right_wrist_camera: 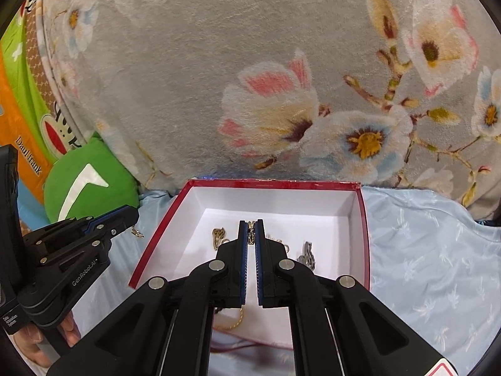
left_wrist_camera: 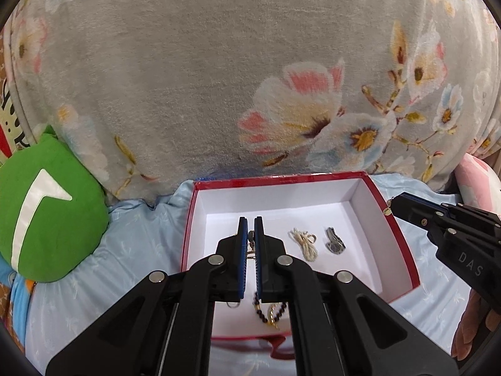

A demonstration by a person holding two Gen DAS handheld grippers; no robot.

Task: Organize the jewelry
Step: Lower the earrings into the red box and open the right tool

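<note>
A red box [left_wrist_camera: 404, 244] with a white inside sits on the blue sheet; it also shows in the right wrist view [right_wrist_camera: 150, 244]. In it lie a cream cord [left_wrist_camera: 305, 242], a small grey watch [left_wrist_camera: 334, 241] and a gold piece [right_wrist_camera: 219, 237]. My left gripper [left_wrist_camera: 250, 235] is shut on a dark bead necklace [left_wrist_camera: 269, 311] with gold parts, held over the box. My right gripper [right_wrist_camera: 251, 233] is shut on a thin gold chain [right_wrist_camera: 235, 322] that hangs below its fingers over the box. Each gripper shows at the edge of the other's view.
A grey floral blanket [left_wrist_camera: 219, 78] rises behind the box. A green plush cushion [left_wrist_camera: 53, 213] lies to the left. Wrinkled light-blue sheet [right_wrist_camera: 422, 250] spreads right of the box. A pink item [left_wrist_camera: 472, 172] sits far right.
</note>
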